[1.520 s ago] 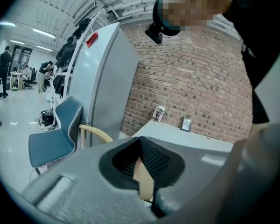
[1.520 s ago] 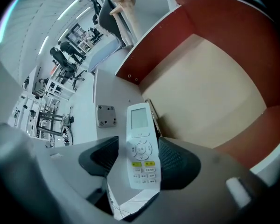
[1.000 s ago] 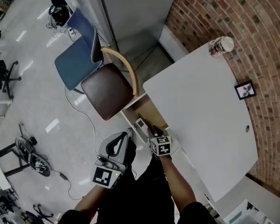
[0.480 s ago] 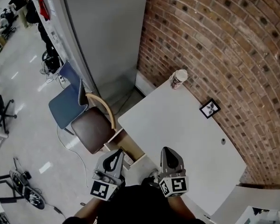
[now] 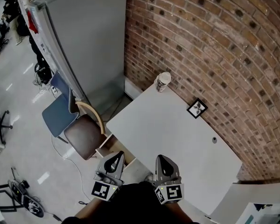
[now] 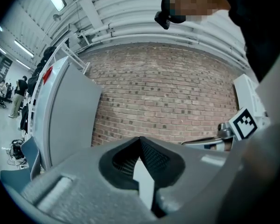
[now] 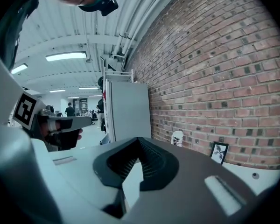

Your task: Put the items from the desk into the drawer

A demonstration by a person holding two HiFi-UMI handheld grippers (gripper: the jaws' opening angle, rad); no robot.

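Observation:
A paper cup (image 5: 163, 81) stands at the far corner of the white desk (image 5: 172, 143), and a small black picture frame (image 5: 196, 108) stands by the brick wall. Both also show in the right gripper view, the cup (image 7: 177, 137) and the frame (image 7: 218, 153). The open drawer (image 5: 110, 146) juts out at the desk's left side; its contents are hidden. My left gripper (image 5: 115, 156) and right gripper (image 5: 160, 159) are held close to my body at the desk's near edge, pointing away from me. Both are shut and empty, with left jaws (image 6: 140, 139) and right jaws (image 7: 139, 140) closed tip to tip.
A brown chair (image 5: 84, 135) with a curved wooden back stands just left of the drawer, and a blue chair (image 5: 56, 113) behind it. A tall grey cabinet (image 5: 88, 41) and the brick wall (image 5: 214, 45) bound the desk. A small round grommet (image 5: 214, 140) sits in the desktop.
My right gripper has come away from the drawer, and both grippers have drawn back toward my body. The head view has tilted up, bringing in the wall and the whole desk.

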